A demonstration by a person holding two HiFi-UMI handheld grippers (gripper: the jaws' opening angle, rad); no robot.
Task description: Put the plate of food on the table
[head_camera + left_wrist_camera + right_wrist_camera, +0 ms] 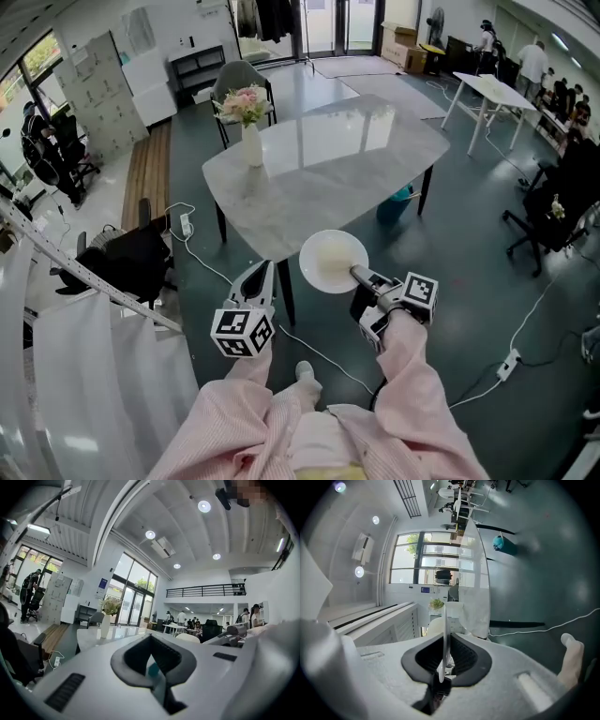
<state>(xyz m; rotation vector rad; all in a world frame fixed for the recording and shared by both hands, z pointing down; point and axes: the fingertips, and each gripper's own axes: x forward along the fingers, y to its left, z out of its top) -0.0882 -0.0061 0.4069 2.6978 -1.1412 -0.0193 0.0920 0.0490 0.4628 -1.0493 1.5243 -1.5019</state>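
A round white plate (333,261) hangs level in front of the near edge of the grey marble table (319,159). Whatever lies on it is pale and hard to make out. My right gripper (359,275) is shut on the plate's near rim. In the right gripper view the plate (444,634) shows edge-on between the black pads (461,656). My left gripper (258,274) floats to the plate's left, shut and holding nothing, and points at the table. In the left gripper view its pads (136,656) meet with nothing between them.
A white vase of pink flowers (249,122) stands at the table's far left, with a grey chair (242,80) behind it. A teal object (398,202) lies under the table. Cables and a power strip (509,364) cross the floor. A clothes rack (75,272) is at my left.
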